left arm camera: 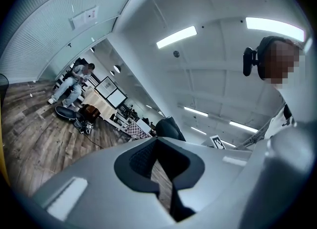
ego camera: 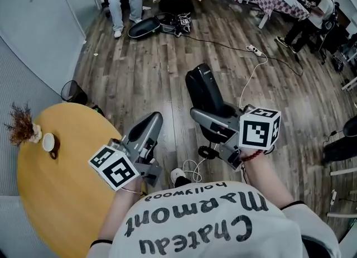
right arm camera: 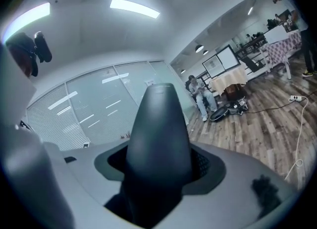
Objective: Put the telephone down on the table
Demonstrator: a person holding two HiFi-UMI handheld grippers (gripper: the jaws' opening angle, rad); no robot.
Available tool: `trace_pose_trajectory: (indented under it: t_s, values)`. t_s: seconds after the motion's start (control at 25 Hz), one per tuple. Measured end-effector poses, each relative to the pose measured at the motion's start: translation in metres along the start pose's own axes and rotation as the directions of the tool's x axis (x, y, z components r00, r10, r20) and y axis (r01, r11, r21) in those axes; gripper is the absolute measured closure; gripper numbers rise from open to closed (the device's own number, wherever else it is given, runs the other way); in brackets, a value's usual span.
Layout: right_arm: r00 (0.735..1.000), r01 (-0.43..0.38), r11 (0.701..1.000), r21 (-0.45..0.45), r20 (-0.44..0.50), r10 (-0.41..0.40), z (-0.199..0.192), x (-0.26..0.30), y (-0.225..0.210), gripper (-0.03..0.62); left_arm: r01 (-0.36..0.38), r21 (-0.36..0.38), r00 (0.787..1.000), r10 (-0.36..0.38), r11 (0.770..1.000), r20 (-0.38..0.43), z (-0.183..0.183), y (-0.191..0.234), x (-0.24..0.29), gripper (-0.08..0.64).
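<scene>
The desk (ego camera: 50, 206) lies at my lower left, a cup (ego camera: 49, 142) and a dried sprig (ego camera: 21, 124) side by side near its far edge. My left tongs (ego camera: 149, 123) hang over its right rim. My right tongs (ego camera: 198, 113) are further right above the floor (ego camera: 156, 61), the telephone (ego camera: 201, 89) jutting forward between them. A bin (ego camera: 72, 91) stands behind the desk.

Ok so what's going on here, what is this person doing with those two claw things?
A person holds a claw in each hand. The right claw is clamped on a black telephone, held out above the wooden floor and not over the table. The left claw is shut and empty, near the edge of the round yellow table. That table carries a small cup and a dried sprig. The telephone has not been set down yet.
</scene>
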State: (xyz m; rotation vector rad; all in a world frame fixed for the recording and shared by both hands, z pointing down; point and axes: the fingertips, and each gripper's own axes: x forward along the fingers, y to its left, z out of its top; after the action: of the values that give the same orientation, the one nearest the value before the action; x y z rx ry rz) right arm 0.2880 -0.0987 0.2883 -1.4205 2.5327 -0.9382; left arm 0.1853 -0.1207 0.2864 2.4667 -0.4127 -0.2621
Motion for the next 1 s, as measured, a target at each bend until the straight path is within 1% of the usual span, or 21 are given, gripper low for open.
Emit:
trace_pose_trajectory:
  t_s: [0.08,0.12,0.24,0.32,0.48,0.6,0.68,0.76,0.8,0.84,0.92,1.0]
  values:
    - [1.0,-0.026,1.0,0.005,-0.015,0.026,0.001,0.01,-0.001,0.288,-0.02,0.003,1.0,0.02,1.0,0.014,0.004,0.006,-0.004,0.554]
    - [0.999,-0.036,0.999,0.013,-0.025,0.037,0.004,0.022,-0.004,0.288,-0.03,0.002,0.999,0.03,1.0,0.023,0.009,0.016,-0.005,0.554]
    - [0.997,-0.049,0.999,0.022,-0.061,0.05,0.016,0.081,-0.019,0.288,-0.046,-0.016,0.998,0.047,0.999,0.05,0.037,0.067,-0.006,0.554]
    - [0.994,-0.06,0.998,0.012,-0.093,0.061,0.019,0.108,-0.023,0.288,-0.059,-0.013,0.996,0.059,0.998,0.064,0.046,0.087,-0.011,0.554]
    - [0.986,-0.103,0.995,-0.008,-0.131,0.101,0.021,0.116,-0.018,0.288,-0.148,-0.008,0.985,0.148,0.989,0.087,0.041,0.088,-0.028,0.554]
    - [0.975,-0.152,0.988,-0.009,-0.165,0.149,0.019,0.124,-0.008,0.288,-0.225,0.005,0.971,0.224,0.974,0.087,0.032,0.09,-0.041,0.554]
    - [0.963,-0.188,0.982,-0.014,-0.2,0.181,0.014,0.15,0.005,0.288,-0.304,0.015,0.949,0.301,0.953,0.094,0.032,0.114,-0.065,0.554]
    - [0.949,-0.221,0.975,-0.019,-0.236,0.21,0.006,0.181,0.02,0.288,-0.387,0.002,0.917,0.385,0.922,0.107,0.032,0.143,-0.098,0.554]
    - [0.941,-0.238,0.971,-0.022,-0.254,0.224,0.004,0.191,0.027,0.288,-0.417,-0.014,0.902,0.416,0.909,0.118,0.031,0.152,-0.112,0.554]
    - [0.933,-0.254,0.967,-0.026,-0.271,0.238,0.002,0.197,0.033,0.288,-0.438,-0.033,0.889,0.438,0.899,0.132,0.03,0.155,-0.122,0.554]
    - [0.914,-0.291,0.956,-0.032,-0.306,0.268,0.002,0.2,0.042,0.288,-0.472,-0.063,0.864,0.476,0.879,0.166,0.028,0.147,-0.133,0.554]
    - [0.883,-0.343,0.939,-0.026,-0.349,0.313,0.001,0.2,0.052,0.288,-0.513,-0.08,0.831,0.518,0.855,0.203,0.027,0.134,-0.139,0.554]
